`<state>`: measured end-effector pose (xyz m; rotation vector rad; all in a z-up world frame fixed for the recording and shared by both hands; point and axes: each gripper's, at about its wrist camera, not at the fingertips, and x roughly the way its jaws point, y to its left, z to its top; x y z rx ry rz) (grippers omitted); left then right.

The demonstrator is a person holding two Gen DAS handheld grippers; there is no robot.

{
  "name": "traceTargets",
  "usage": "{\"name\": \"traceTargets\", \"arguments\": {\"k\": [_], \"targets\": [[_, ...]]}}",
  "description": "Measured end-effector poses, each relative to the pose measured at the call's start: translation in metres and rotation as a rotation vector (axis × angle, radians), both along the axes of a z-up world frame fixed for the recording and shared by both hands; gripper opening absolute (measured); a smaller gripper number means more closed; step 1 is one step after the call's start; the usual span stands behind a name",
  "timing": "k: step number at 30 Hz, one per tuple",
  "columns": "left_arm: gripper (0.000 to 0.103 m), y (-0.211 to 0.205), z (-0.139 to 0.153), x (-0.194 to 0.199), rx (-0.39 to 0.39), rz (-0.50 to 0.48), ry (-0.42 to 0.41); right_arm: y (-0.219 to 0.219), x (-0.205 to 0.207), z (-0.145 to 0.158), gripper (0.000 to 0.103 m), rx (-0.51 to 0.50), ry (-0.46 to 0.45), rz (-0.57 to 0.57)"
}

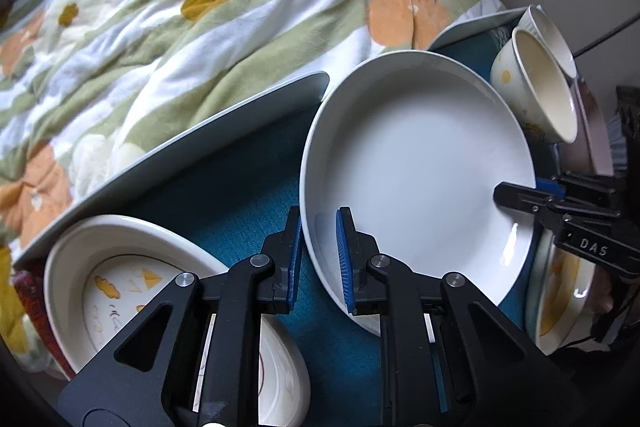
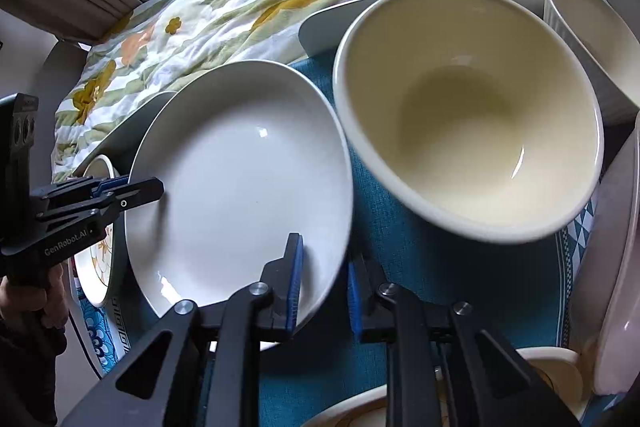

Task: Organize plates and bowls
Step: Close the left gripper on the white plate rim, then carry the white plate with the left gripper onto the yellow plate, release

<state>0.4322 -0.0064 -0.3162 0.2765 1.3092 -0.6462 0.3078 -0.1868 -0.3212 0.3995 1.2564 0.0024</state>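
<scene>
Both tongs pinch opposite rims of one white plate (image 1: 420, 171) on the blue-clothed bench (image 1: 248, 187): left tongs (image 1: 318, 259), right tongs (image 2: 322, 287). Bowls (image 2: 468, 115) and dishes (image 1: 120, 267) lie scattered around it; sorting looks barely begun.

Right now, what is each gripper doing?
Left gripper: shut on the white plate rim.
Right gripper: shut on the same plate's opposite rim.
</scene>
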Motion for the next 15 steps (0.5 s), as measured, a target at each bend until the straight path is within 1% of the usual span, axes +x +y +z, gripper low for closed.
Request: {"name": "traceTargets", "arguments": {"k": [6,12,15], "targets": [[0.015,0.001,0.008,-0.003,-0.001,0.0,-0.031,0.003,0.0,0.004,0.019,-0.019,-0.021,0.007],[0.015,0.005,0.014,-0.006,0.004,0.014,-0.066,0.013,-0.001,0.012,0.019,-0.075,-0.065,0.051],[0.015,0.008,0.022,-0.009,0.001,0.02,-0.093,0.017,-0.003,0.016,0.019,-0.103,-0.089,0.074]]}}
